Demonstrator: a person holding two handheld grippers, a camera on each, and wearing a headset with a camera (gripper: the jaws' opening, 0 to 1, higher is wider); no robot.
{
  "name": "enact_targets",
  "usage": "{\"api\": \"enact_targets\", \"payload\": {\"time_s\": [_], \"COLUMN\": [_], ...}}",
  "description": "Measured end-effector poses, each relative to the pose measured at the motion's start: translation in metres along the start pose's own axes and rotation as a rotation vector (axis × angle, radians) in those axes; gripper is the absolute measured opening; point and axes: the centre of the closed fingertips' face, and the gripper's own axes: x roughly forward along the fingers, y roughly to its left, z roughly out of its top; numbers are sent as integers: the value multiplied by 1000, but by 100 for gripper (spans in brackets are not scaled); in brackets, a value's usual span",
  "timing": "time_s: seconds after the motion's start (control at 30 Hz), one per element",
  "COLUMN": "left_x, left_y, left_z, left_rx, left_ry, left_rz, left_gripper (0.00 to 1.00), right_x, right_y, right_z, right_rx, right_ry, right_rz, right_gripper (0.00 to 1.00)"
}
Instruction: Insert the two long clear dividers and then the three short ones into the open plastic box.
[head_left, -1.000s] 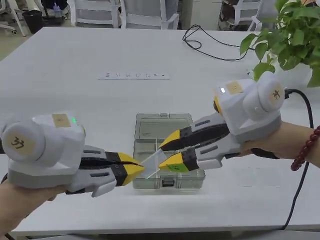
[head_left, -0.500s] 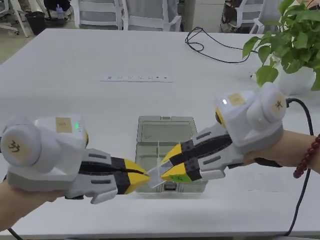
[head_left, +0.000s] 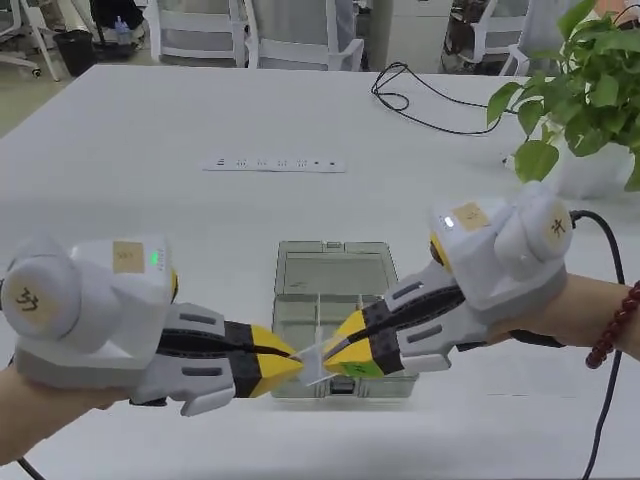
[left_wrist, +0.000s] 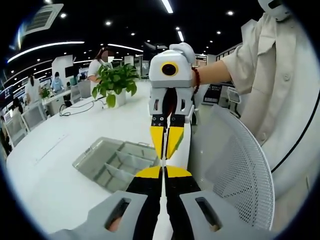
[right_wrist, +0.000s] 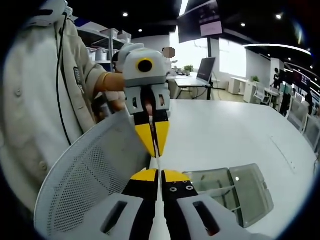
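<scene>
In the head view, the two grippers meet tip to tip near the front end of the box (head_left: 330, 268). The left gripper (head_left: 288, 362) comes in from the left. The right gripper (head_left: 331, 356) comes in from the right. Between their yellow tips is a small clear divider (head_left: 311, 366). Each gripper pinches one end of it, with its jaws almost together. The divider is up in the air, not in the box. The box sits open on the white table (head_left: 150, 120), with its lid lying flat behind it. It has thin walls inside. Farther back lie a power strip (head_left: 275, 163) and a black cable (head_left: 430, 105). A green plant (head_left: 580, 80) stands at the right.

In the left gripper view, the left gripper (left_wrist: 163, 171) has its jaws squeezed on the clear divider (left_wrist: 164, 163). It is seen from its edge, so it looks like a thin line. The right gripper (left_wrist: 166, 150) points straight back and holds the other end. The box (left_wrist: 95, 155) lies lower down on the left, on the table. A mesh chair (left_wrist: 235, 165) is at the right.

In the right gripper view, the right gripper (right_wrist: 159, 174) has its jaws tight on the same thin piece (right_wrist: 157, 163). The left gripper (right_wrist: 154, 149) faces it. The box (right_wrist: 252, 192) lies low on the right. The piece is so thin here that I cannot tell if it is a long one or a short one.
</scene>
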Motion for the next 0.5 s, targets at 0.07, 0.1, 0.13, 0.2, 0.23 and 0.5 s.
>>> {"api": "enact_targets", "payload": {"time_s": [0.07, 0.1, 0.13, 0.2, 0.23, 0.5], "left_x": [1, 1, 1, 1, 1, 1], "left_y": [1, 2, 3, 5, 5, 11], "left_z": [-1, -1, -1, -1, -1, 0], "left_rx": [1, -1, -4, -3, -6, -24], "left_ry": [0, -1, -2, -5, -8, -31], "left_rz": [2, 6, 6, 14, 15, 44], "left_gripper": [0, 0, 0, 0, 0, 0], "right_x": [0, 1, 1, 1, 1, 0], "right_y": [0, 0, 0, -2, -3, -7], "right_z": [-1, -1, -1, -1, -1, 0], "right_rx": [-11, -12, -13, -18, -20, -27], "right_ry": [4, 6, 7, 11, 12, 27], "right_rz": [3, 4, 0, -9, -12, -44], "right_gripper": [3, 3, 3, 3, 2, 2]}}
